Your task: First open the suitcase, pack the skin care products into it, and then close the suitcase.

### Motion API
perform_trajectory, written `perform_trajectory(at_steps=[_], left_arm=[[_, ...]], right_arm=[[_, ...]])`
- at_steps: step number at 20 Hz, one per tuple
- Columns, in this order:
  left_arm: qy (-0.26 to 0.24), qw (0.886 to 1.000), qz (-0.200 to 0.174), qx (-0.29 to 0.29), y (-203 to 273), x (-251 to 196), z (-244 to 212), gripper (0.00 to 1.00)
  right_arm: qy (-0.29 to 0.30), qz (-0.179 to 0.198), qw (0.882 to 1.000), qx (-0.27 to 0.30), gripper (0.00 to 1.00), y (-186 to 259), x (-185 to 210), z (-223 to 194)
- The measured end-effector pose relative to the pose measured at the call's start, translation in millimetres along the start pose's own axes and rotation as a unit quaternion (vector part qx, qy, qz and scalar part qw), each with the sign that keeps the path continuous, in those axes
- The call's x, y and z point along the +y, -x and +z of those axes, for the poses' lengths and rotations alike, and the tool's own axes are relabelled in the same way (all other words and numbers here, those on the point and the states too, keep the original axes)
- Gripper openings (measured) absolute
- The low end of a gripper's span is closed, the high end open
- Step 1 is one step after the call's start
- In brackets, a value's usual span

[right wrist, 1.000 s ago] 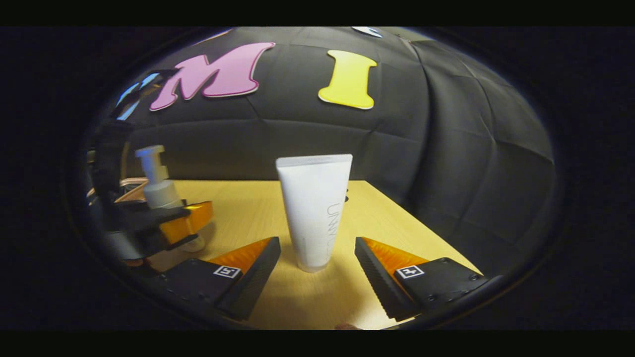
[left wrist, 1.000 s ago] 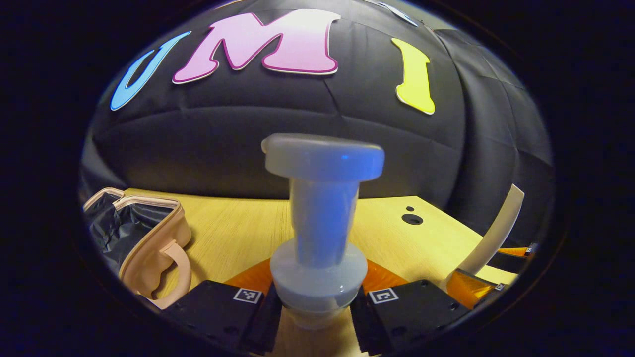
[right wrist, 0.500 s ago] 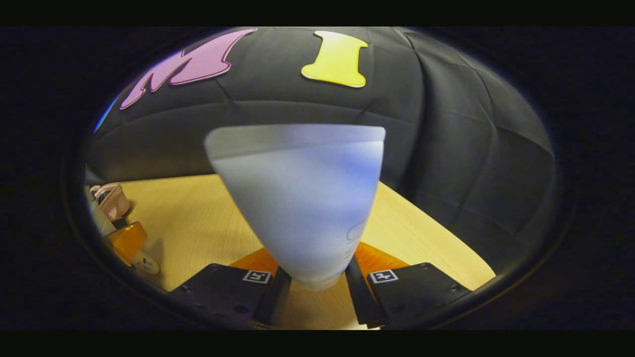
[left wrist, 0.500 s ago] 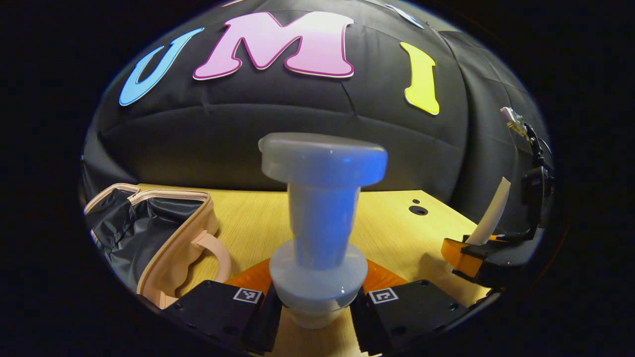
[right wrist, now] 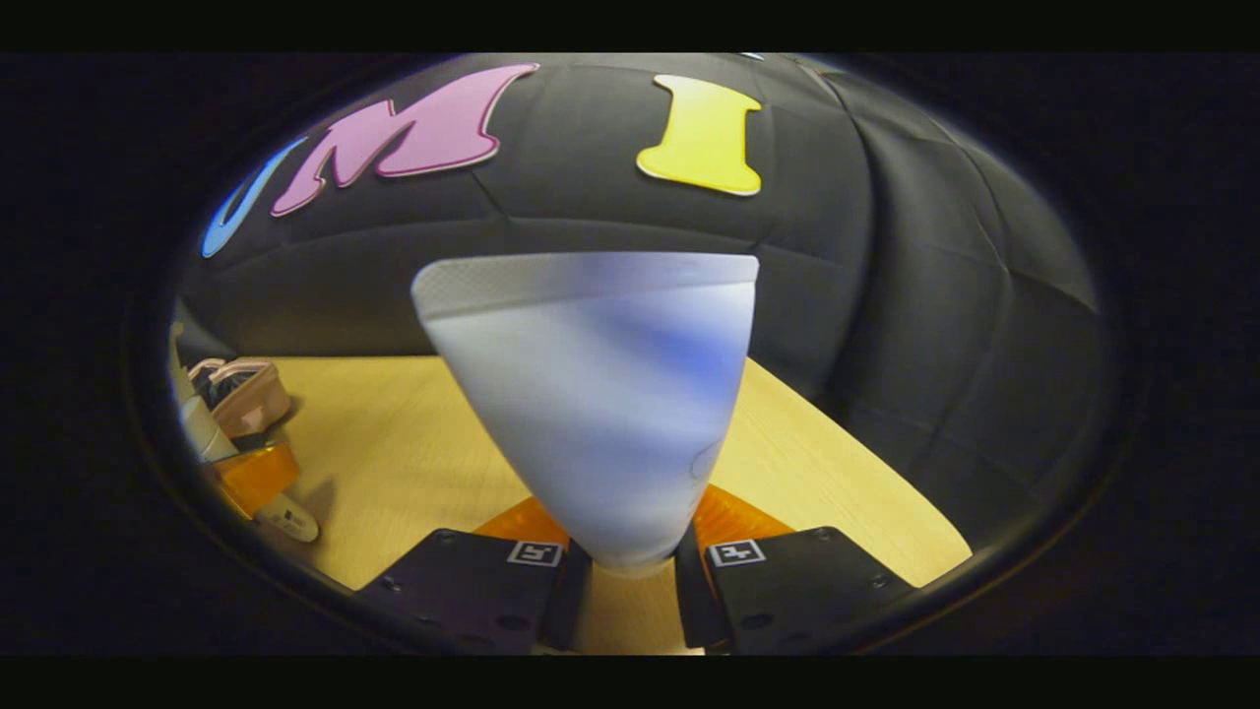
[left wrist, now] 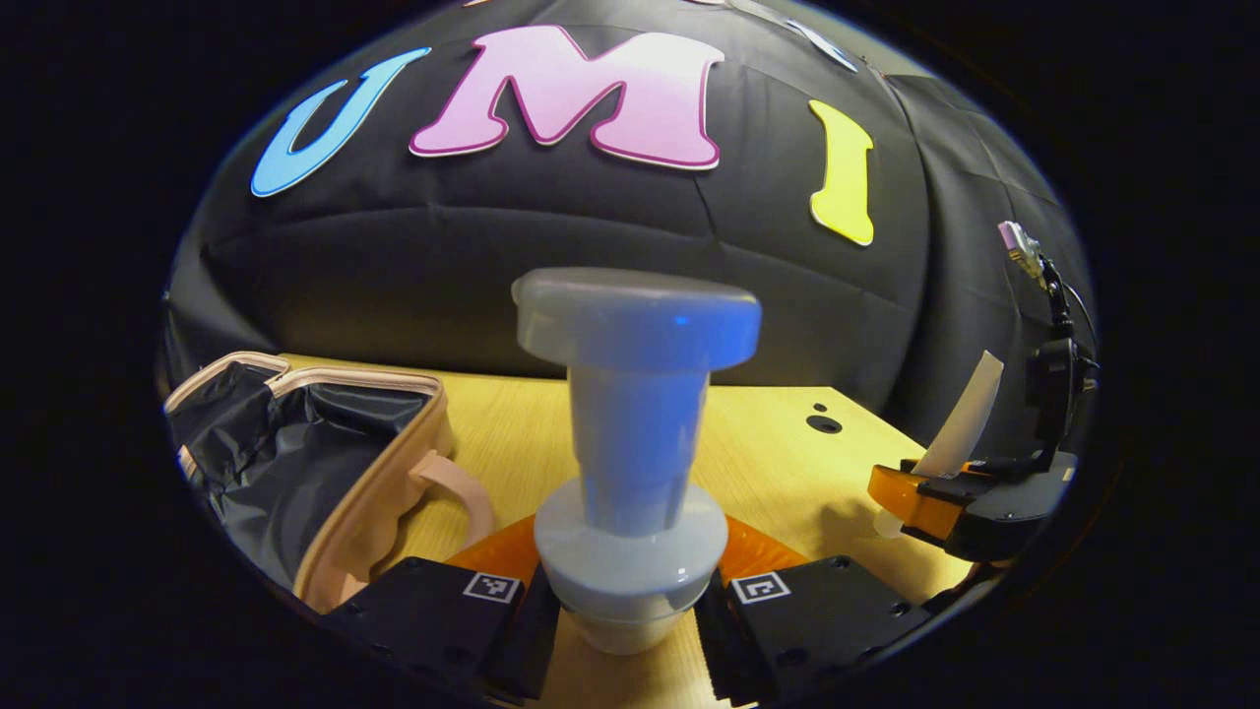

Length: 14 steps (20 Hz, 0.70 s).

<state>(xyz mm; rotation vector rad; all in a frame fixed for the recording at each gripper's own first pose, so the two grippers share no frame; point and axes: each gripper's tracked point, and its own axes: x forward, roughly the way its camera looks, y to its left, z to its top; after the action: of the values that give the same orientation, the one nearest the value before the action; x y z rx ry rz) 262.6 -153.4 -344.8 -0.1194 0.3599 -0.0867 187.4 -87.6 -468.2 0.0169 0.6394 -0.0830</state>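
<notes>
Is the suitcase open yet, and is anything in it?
Open: the suitcase gapes on the table, its dark lining showing. No products visible on the lining in view; the rest is hidden.

Pump bottle (left wrist: 635, 463) blurred so close ahead of the left tool (left wrist: 627, 615), base hidden between the fingers. Tube (right wrist: 596, 394) likewise blurred ahead of the right tool (right wrist: 630, 581), print unreadable. Suitcase (left wrist: 295, 473) cut off at far left.

Both grippers (left wrist: 628, 615) (right wrist: 630, 581) carry square markers, apparently screwed black blocks.
</notes>
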Motion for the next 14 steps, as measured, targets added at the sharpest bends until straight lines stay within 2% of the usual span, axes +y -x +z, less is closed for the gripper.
perform_trajectory(at_steps=[1, 2, 5, 6, 8, 11, 14], left_arm=[[0.001, 1.000, -0.001, -0.003, 5.3, 2.0, 8.0, 0.63], [0.003, 1.000, -0.003, -0.004, 11.6, 4.2, 16.6, 0.63], [0.018, 1.000, -0.004, -0.001, 31.2, 13.4, 42.3, 0.63], [0.027, 1.000, -0.003, -0.002, 39.0, 19.7, 52.5, 0.67], [0.037, 0.999, -0.003, -0.004, 53.9, 33.9, 71.8, 0.63], [0.036, 0.999, 0.002, 0.011, 71.8, 73.9, 83.3, 0.63], [0.011, 0.999, 0.034, 0.014, 87.6, 131.1, 94.1, 0.63]], right_arm=[[0.004, 0.011, 1.000, -0.004, 0.34, 5.7, 7.8, 7.0], [0.011, 0.022, 1.000, -0.007, 0.38, 12.4, 16.3, 12.5], [0.031, 0.057, 0.998, -0.016, 0.38, 34.7, 46.3, 23.5], [0.034, 0.068, 0.997, -0.013, 0.38, 41.5, 58.0, 25.0], [0.027, 0.090, 0.995, -0.019, 0.39, 53.6, 86.7, 36.7], [0.027, 0.122, 0.992, -0.030, 0.38, 71.7, 135.8, 53.2], [0.022, 0.158, 0.986, -0.043, 0.38, 92.3, 186.8, 68.2]])
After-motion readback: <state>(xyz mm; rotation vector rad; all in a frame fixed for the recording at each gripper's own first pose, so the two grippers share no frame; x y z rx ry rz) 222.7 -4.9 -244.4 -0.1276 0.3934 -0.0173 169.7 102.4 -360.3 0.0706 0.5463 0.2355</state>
